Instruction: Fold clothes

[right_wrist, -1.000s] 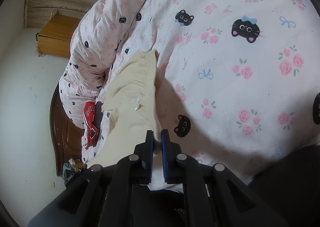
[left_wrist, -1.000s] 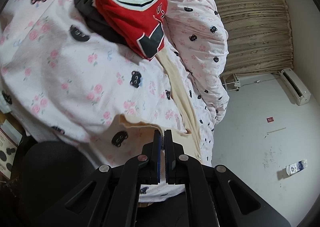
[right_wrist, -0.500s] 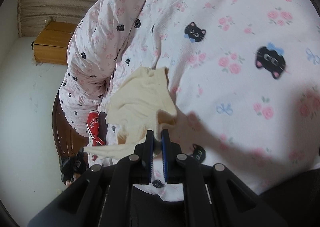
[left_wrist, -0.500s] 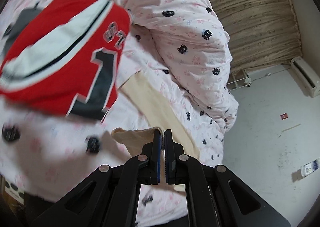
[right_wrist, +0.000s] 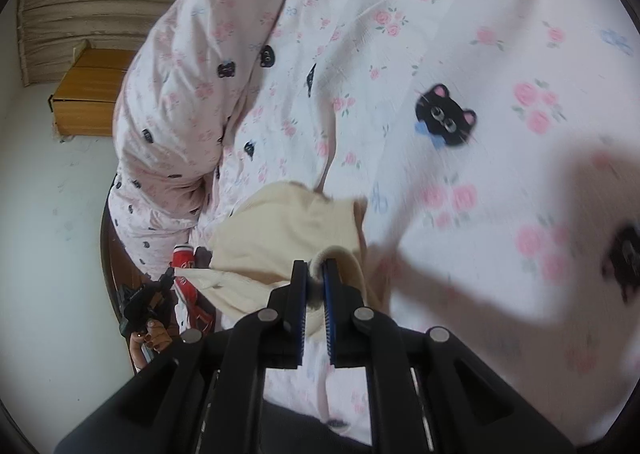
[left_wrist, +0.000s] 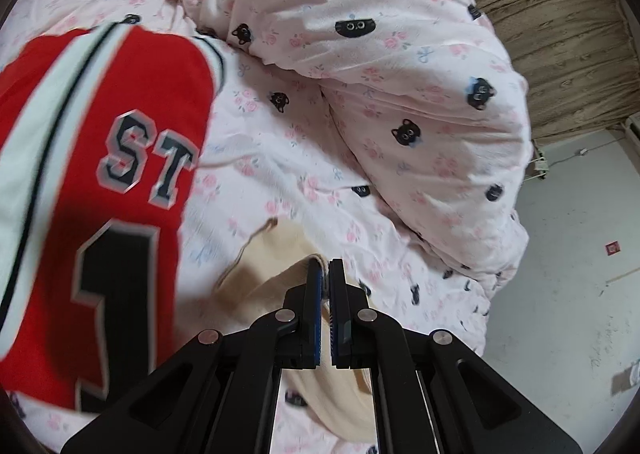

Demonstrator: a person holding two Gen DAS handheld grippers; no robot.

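The cream-coloured soft cloth garment (left_wrist: pixel 276 274) hangs between your two tools, just above the pink bed cover with black cat faces and roses (left_wrist: pixel 280 142). Your left gripper (left_wrist: pixel 325 268) has its jaws pressed together on a folded edge of this garment; the cloth comes out on the near side under the fingers. Your right gripper (right_wrist: pixel 316 268) is also clamped on a thick rolled edge of the same cream garment (right_wrist: pixel 288 230), and the rest of the cloth spreads to the far left of it, lifted and wrinkled.

Close on the left in the left wrist view lies the red sports jersey with white stripe and dark letters "ST" and number "1" (left_wrist: pixel 100 174); its edge is near the cream cloth, and I cannot tell if they touch. On the far right the rolled pink quilt with the same cat print (left_wrist: pixel 400 74) makes a high ridge. Between jersey and quilt the cover is flat and free. In the right wrist view the cover to the right is wide and open.
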